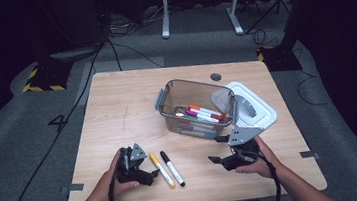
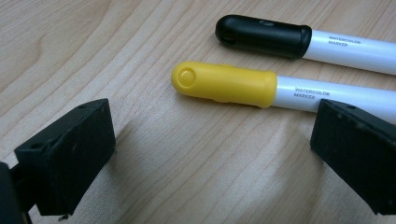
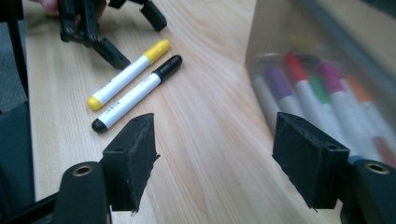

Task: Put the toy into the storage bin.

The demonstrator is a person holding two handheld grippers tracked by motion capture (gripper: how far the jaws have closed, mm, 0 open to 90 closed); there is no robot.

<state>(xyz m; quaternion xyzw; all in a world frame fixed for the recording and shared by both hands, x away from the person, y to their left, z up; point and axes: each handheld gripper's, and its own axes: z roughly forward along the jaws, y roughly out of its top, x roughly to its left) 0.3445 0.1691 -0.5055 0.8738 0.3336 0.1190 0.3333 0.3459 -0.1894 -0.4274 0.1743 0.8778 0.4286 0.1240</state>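
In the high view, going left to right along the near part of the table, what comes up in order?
Left gripper → yellow-capped marker → black-capped marker → right gripper, with both grippers' jaws standing open.

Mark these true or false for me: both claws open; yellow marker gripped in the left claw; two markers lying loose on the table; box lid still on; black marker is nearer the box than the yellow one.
1. Both the left claw and right claw are open. True.
2. The yellow marker is gripped in the left claw. False: it lies on the table, with the jaws spread near it.
3. Two markers lie loose on the table. True: the yellow one and the black marker.
4. The lid is on the box. False: it lies beside the open box.
5. The black marker is nearer the box than the yellow one. True.
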